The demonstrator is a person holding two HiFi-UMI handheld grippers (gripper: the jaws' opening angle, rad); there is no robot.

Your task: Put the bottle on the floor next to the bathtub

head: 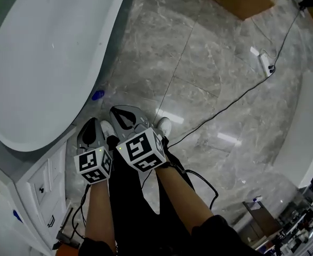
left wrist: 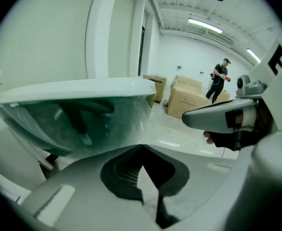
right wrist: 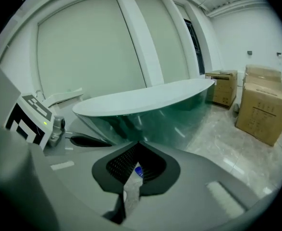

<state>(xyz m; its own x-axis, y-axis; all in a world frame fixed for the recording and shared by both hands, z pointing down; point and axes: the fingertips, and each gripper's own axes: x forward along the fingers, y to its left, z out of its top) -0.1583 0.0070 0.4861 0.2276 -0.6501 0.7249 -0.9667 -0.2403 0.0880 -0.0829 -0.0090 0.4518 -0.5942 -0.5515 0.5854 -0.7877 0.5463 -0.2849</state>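
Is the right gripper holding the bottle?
No, the bottle, seen by its blue cap, is on the floor beside the bathtub, apart from the right gripper.

Fingers (right wrist: 193,179) together, blue bottle cap (right wrist: 138,171) behind their gap, bathtub (right wrist: 145,97) and boxes (right wrist: 263,110) beyond.

The left gripper (left wrist: 141,150) and the right gripper (right wrist: 140,146) have pale grey shells, with black ribbed pads lining the jaws. Each carries a cube (head: 141,150) patterned in black-and-white square markers, with a small green light. Through the slit between the right jaws the bottle (right wrist: 139,171) shows blue. Ahead of the jaws, the bathtub (right wrist: 145,97) is white at the rim, its glossy side tinted dark green. Beneath the jaws the floor (head: 209,89) is grey veined marble tile with white glints. Right of the right jaws stand brown cardboard boxes (right wrist: 263,112). A black cable (head: 241,97) meets a white power strip (head: 264,62).
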